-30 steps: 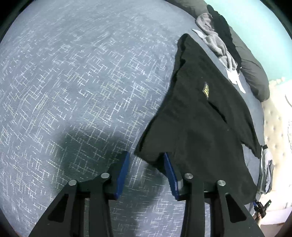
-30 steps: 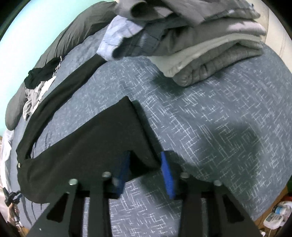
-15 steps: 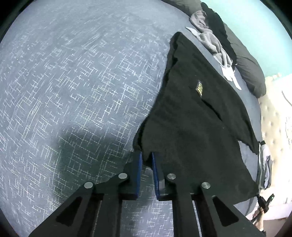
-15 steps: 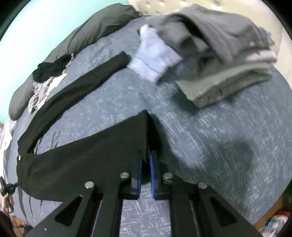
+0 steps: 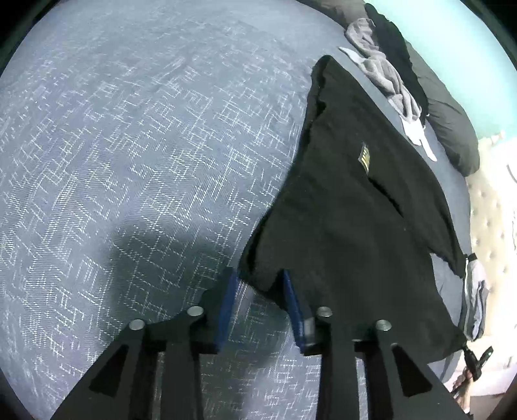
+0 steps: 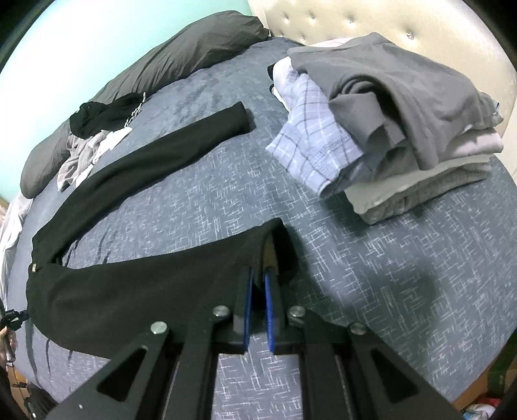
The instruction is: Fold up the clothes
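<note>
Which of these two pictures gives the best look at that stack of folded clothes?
The right wrist view: the stack of folded clothes sits in full sight by the headboard, its grey, checked and pale layers all clear. The left wrist view shows only a thin sliver of it at the right edge, past the black trousers.

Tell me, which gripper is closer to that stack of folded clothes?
Right. The right gripper, pinching the black trousers' hem, has the folded stack just ahead. From the left gripper, at the waist end, no stack is visible.

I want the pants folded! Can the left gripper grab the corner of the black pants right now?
Probably yes. The left gripper has just been opening, and a corner of the black pants lies between its pads, nothing blocking. It only needs to close.
</note>
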Motion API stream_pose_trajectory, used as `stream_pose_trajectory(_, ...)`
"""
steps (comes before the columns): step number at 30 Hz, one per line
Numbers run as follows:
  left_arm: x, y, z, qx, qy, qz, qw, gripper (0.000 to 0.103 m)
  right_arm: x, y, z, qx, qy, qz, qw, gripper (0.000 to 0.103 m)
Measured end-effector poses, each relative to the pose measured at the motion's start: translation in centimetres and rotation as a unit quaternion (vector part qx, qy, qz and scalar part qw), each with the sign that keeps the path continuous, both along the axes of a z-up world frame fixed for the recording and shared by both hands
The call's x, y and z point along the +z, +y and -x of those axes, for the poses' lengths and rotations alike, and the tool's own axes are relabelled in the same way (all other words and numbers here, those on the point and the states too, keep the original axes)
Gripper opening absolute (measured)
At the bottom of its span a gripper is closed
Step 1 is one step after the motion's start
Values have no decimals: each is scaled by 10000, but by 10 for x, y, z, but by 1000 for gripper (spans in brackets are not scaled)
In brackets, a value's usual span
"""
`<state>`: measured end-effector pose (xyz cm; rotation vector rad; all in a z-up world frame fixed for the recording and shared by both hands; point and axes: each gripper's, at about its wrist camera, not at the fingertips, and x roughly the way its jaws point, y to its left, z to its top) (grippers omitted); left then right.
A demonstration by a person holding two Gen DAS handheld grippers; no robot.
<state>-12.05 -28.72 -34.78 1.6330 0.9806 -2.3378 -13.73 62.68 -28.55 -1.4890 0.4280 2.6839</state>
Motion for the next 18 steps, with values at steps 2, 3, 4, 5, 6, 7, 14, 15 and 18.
stream_pose_trajectory(2,-2,1,3,12,11,-36,10000,37,-1,-1,0,1,-9,-4,10000,7)
stream_pose_trajectory(3,-4,3,5,-1,7,-43,10000,37,-1,-1,0,-5,-10,3,10000,7)
stream_pose_trajectory(4,-5,5,7,-15,4,-51,10000,37,-1,-1,1,-7,-11,4,10000,7)
stream_pose_trajectory(5,-6,8,10,-55,-9,-15,10000,36,-1,-2,1,3,-11,-4,10000,7)
stream_pose_trajectory(6,-7,10,12,-82,-20,27,10000,36,-1,-2,1,14,-9,-6,10000,7)
stream_pose_trajectory(7,-7,11,13,-71,-22,53,10000,36,0,-1,2,21,-7,-2,10000,7)
stream_pose_trajectory(14,0,9,18,-151,34,51,9999,16,2,-3,5,30,2,-29,10000,7)
stream_pose_trajectory(15,3,9,18,-180,58,62,9998,14,3,-3,5,30,13,-28,10000,7)
stream_pose_trajectory(18,14,10,20,-253,130,91,9996,11,8,-4,6,38,64,-32,10000,7)
